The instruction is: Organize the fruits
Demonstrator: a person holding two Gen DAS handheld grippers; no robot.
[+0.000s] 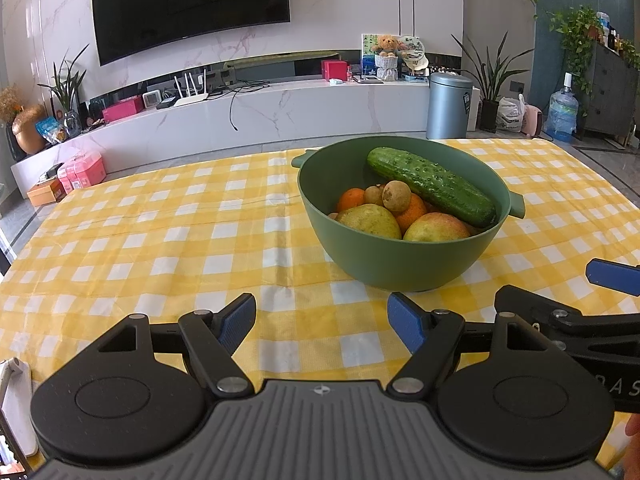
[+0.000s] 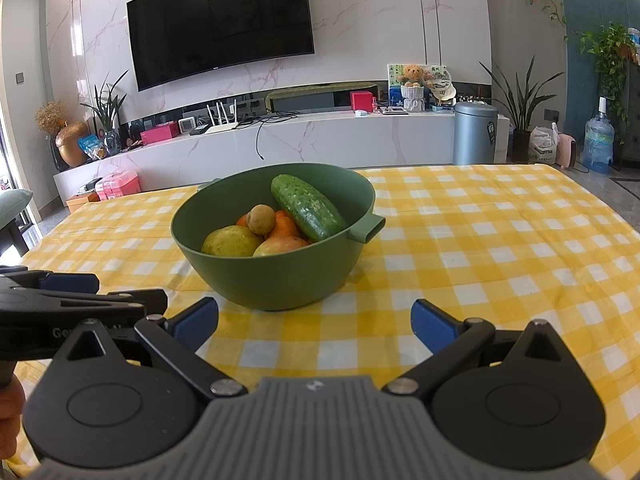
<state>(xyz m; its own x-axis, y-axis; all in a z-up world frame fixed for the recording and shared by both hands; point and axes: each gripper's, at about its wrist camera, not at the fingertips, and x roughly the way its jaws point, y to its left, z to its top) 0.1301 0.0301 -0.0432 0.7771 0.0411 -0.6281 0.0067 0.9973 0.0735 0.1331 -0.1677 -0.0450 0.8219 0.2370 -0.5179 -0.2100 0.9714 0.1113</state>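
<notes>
A green bowl (image 1: 400, 258) stands on the yellow checked tablecloth (image 1: 160, 240). It holds a cucumber (image 1: 430, 186), a yellow pear (image 1: 370, 222), an apple (image 1: 438, 230), oranges (image 1: 350, 200) and small brown fruits (image 1: 396, 195). My left gripper (image 1: 322, 322) is open and empty, just short of the bowl. My right gripper (image 2: 316, 322) is open and empty in front of the bowl (image 2: 276, 276), which shows the cucumber (image 2: 308, 208), pear (image 2: 230, 242) and apple (image 2: 280, 246). Each gripper shows at the edge of the other's view.
The table's far edge faces a white TV console (image 1: 280, 108) with a television (image 1: 188, 0) above. A grey bin (image 1: 448, 106), plants (image 1: 494, 80) and a water jug (image 1: 562, 114) stand on the floor to the right.
</notes>
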